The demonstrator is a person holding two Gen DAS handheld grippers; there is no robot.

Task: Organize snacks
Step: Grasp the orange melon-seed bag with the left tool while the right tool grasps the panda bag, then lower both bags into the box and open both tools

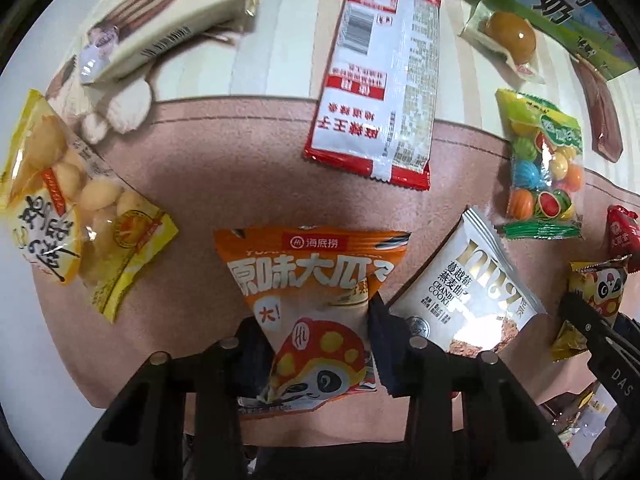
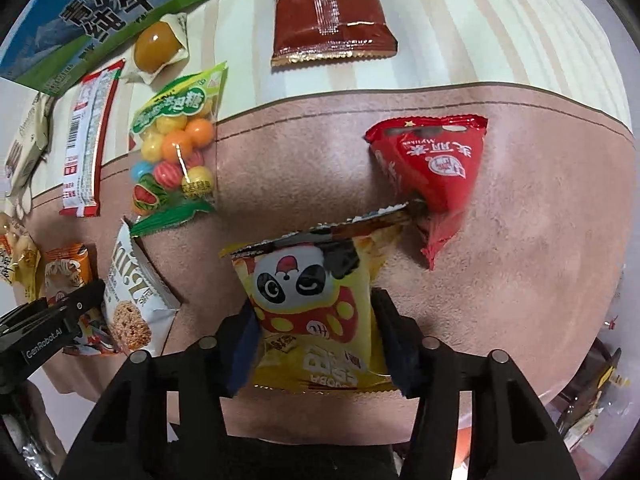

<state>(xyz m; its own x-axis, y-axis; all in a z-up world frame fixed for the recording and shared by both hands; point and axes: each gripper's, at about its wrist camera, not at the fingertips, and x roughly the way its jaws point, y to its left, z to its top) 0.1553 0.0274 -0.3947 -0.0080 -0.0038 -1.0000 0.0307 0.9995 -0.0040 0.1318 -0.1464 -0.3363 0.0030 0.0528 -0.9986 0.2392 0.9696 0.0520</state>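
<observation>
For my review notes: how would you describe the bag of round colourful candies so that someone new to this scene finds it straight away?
Start at the blue-and-green milk carton at the back, then come forward past the single vacuum-packed brown egg. The candy bag lies just in front, beside the long red-and-white packet. It alone is clear, showing fruit-patterned balls, with green ends.

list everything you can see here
orange packet: 1, orange, between left fingers
panda packet: 1, yellow, between right fingers
cookie packet: 1, white, between those two
red triangle packet: 1, red, far right
gumball bag: 1, green, centre back
long packet: 1, red and white, back
brown packet: 1, brown, back right
egg pack: 1, clear, by milk carton
yellow bag: 1, far left
left hand-held gripper
right hand-held gripper
</observation>
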